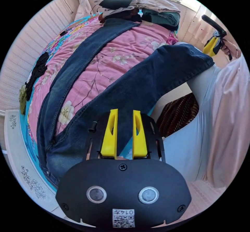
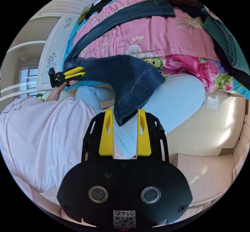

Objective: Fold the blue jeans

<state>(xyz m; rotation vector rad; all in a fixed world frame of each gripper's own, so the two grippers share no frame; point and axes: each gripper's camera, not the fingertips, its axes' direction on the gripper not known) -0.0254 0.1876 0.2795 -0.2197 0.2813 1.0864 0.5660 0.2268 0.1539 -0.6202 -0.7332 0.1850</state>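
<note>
**Jeans spread on bed, one leg hanging off the edge**

Left gripper view: the left gripper (image 1: 124, 112) hangs over the blue jeans (image 1: 135, 86), near the seat and waistband. Yellow jaws stand a narrow gap apart, denim behind them; nothing visibly pinched. The jeans lie spread on a pink floral bedspread (image 1: 117, 52), legs splayed in a V. One leg runs toward a pile of clothes (image 1: 145, 8) at the far end; the other reaches the bed's edge by the person's pale trouser leg (image 1: 203, 91). The right gripper (image 1: 212, 46) shows far off, jaws' gap unclear from here.

Right gripper view: the right gripper (image 2: 125, 115) has its jaws parted on either side of the hem corner of the hanging leg, not pressing on it. The left gripper (image 2: 74, 73) sits at the jeans' waist end.
</note>
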